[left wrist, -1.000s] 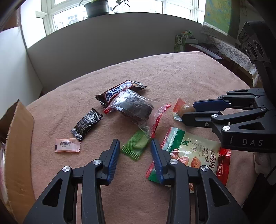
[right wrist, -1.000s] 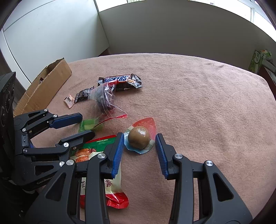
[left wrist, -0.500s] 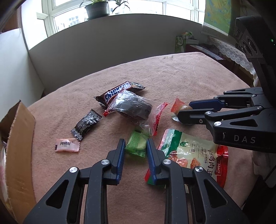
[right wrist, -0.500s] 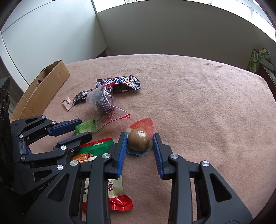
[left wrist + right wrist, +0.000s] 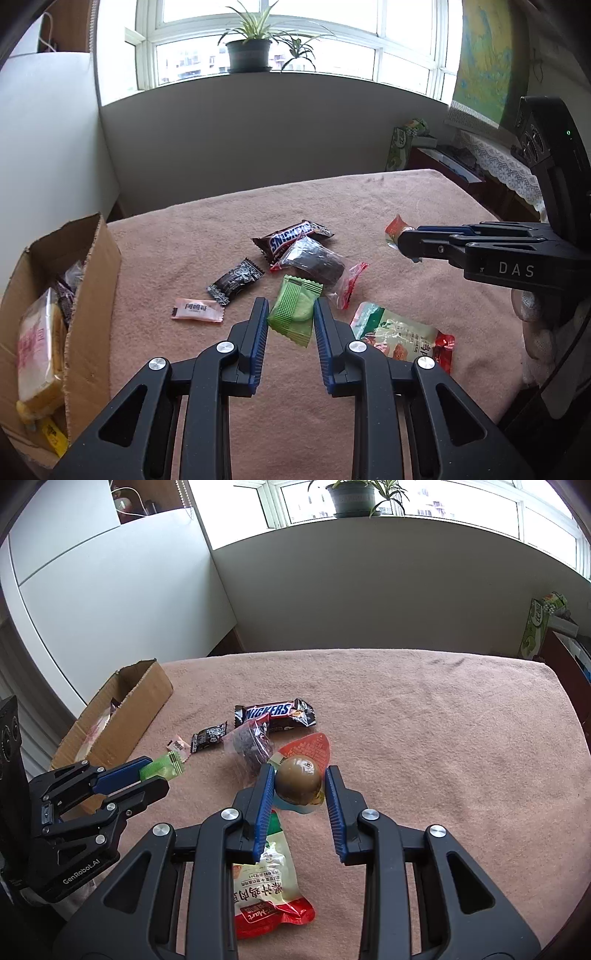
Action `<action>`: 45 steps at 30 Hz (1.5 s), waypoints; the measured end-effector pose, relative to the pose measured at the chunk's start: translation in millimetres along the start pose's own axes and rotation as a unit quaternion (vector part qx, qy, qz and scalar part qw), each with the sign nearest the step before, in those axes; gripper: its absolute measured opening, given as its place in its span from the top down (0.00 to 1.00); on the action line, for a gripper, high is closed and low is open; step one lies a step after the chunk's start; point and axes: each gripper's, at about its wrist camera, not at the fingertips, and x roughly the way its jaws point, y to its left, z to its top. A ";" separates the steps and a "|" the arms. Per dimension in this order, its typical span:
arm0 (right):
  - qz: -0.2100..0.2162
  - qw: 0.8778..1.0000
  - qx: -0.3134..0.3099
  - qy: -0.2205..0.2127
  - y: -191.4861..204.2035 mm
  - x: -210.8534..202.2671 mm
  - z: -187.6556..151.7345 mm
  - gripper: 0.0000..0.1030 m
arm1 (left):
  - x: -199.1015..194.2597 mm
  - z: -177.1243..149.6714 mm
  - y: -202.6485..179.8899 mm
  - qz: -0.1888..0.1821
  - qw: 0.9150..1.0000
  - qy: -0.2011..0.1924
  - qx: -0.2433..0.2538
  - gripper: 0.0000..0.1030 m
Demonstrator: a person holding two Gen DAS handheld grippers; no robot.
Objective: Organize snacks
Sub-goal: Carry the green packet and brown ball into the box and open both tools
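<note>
My left gripper [image 5: 290, 313] is shut on a green snack packet [image 5: 294, 309] and holds it above the pink tablecloth; it also shows in the right wrist view [image 5: 161, 770]. My right gripper [image 5: 300, 783] is shut on a packed brown egg [image 5: 298, 785] with a red-backed wrapper, lifted off the cloth. On the cloth lie a Snickers bar [image 5: 291, 239], a clear bag with a dark snack [image 5: 314, 258], a black candy [image 5: 235, 281], a pink candy [image 5: 197, 309] and a green-red meat snack pack [image 5: 402, 336].
An open cardboard box [image 5: 55, 325] with several packed snacks stands at the table's left edge, also in the right wrist view [image 5: 114, 723]. A white wall and window with a potted plant [image 5: 248, 51] lie behind. A side table with a green box [image 5: 406, 142] is far right.
Both grippers closed on their snacks and lifted them off the cloth. The left one rose with the green packet, the right one with the egg.
</note>
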 end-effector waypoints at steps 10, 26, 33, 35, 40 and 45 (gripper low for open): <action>0.050 0.998 -0.017 -0.023 63.7 9.2 41.6 0.72 | -54.2 -5.8 54.1 0.036 0.996 -0.068 -0.055 0.77; 0.117 0.990 -0.081 0.006 198.5 84.4 56.4 0.72 | -90.7 -47.4 164.6 0.131 0.979 -0.090 -0.126 0.77; 0.146 0.981 -0.123 0.037 239.7 104.2 38.6 0.71 | -97.0 -57.9 197.6 0.146 0.972 -0.090 -0.162 0.77; 0.149 0.980 -0.130 0.039 243.3 103.6 35.9 0.69 | -94.9 -59.5 202.0 0.148 0.971 -0.087 -0.169 0.77; 0.155 0.979 -0.129 0.025 243.4 95.2 36.6 0.45 | -92.2 -60.1 207.6 0.158 0.967 -0.085 -0.180 0.73; 0.157 0.981 -0.113 0.012 231.9 83.9 42.6 0.28 | -95.9 -61.1 207.4 0.164 0.964 -0.091 -0.188 0.56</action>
